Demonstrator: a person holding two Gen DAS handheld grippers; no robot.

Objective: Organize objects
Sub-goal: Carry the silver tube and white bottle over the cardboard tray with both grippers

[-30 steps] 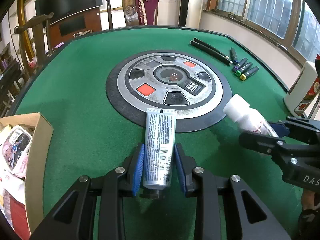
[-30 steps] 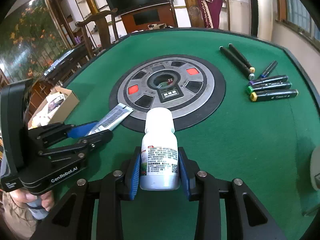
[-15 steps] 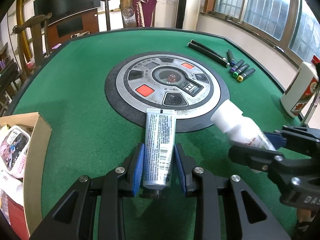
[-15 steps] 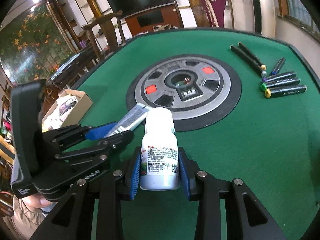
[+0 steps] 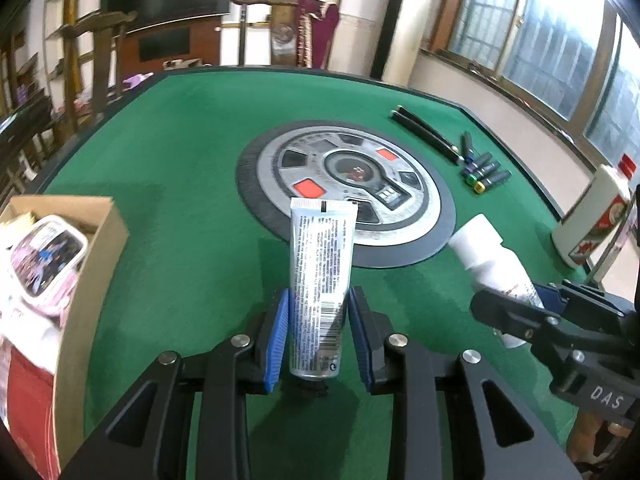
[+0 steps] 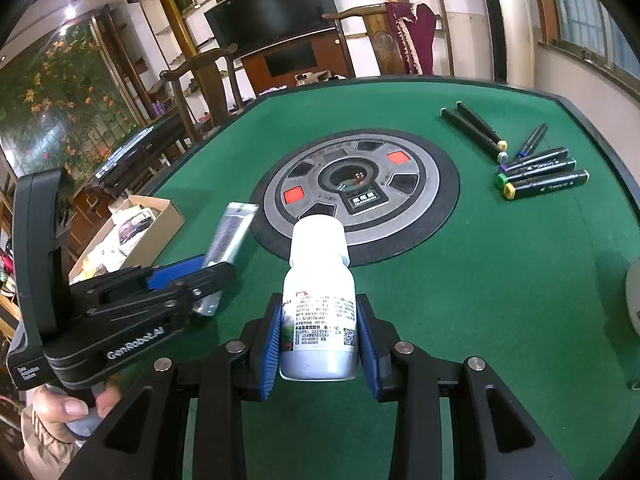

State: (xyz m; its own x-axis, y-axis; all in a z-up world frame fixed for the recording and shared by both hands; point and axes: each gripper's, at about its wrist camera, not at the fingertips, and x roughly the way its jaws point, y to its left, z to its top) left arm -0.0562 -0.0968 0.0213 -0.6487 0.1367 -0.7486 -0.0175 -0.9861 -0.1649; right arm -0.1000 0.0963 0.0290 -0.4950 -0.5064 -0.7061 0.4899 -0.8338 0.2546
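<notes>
Both claws loaded, box waiting at the left

The cardboard box (image 5: pixel 92 240) sits at the table's left edge; the left gripper (image 5: pixel 320 332) is clamped on the silver tube (image 5: pixel 320 276), the right gripper (image 6: pixel 318 336) on the white bottle (image 6: pixel 318 304). Best to carry them level and release low inside the box.

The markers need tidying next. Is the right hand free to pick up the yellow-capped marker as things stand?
Probably not yet: the right tongs are shut on the white bottle. The path across the green felt to the yellow-capped marker looks clear, but the bottle must be set down first.
</notes>
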